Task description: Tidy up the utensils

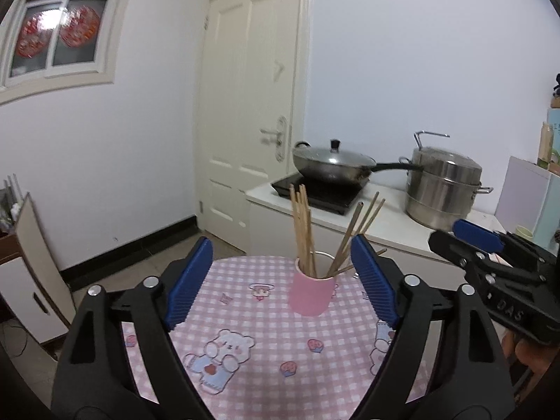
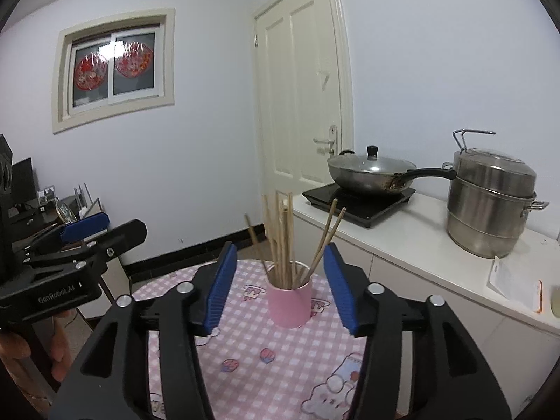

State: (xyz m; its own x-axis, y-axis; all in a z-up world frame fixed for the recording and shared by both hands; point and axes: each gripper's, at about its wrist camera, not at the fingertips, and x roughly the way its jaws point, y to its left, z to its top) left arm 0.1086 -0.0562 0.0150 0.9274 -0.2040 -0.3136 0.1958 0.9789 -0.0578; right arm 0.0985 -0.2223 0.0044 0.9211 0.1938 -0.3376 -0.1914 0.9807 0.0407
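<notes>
A pink cup [image 1: 310, 294] stands on the pink checked tablecloth [image 1: 245, 315] and holds several wooden chopsticks [image 1: 303, 231] upright and fanned out. It also shows in the right wrist view [image 2: 289, 305] with the chopsticks [image 2: 280, 241]. My left gripper [image 1: 281, 280] is open and empty, held above the table short of the cup. My right gripper [image 2: 278, 288] is open and empty, also short of the cup. The right gripper also shows at the right edge of the left wrist view [image 1: 479, 241]; the left gripper shows at the left of the right wrist view [image 2: 87, 231].
A white counter [image 2: 420, 241] behind the table carries an induction hob [image 2: 357, 203] with a lidded wok [image 2: 374, 173], and a steel steamer pot [image 2: 490, 203]. A cream door [image 2: 301, 87] and a window [image 2: 112, 70] are beyond. Furniture stands at the left [image 1: 31, 266].
</notes>
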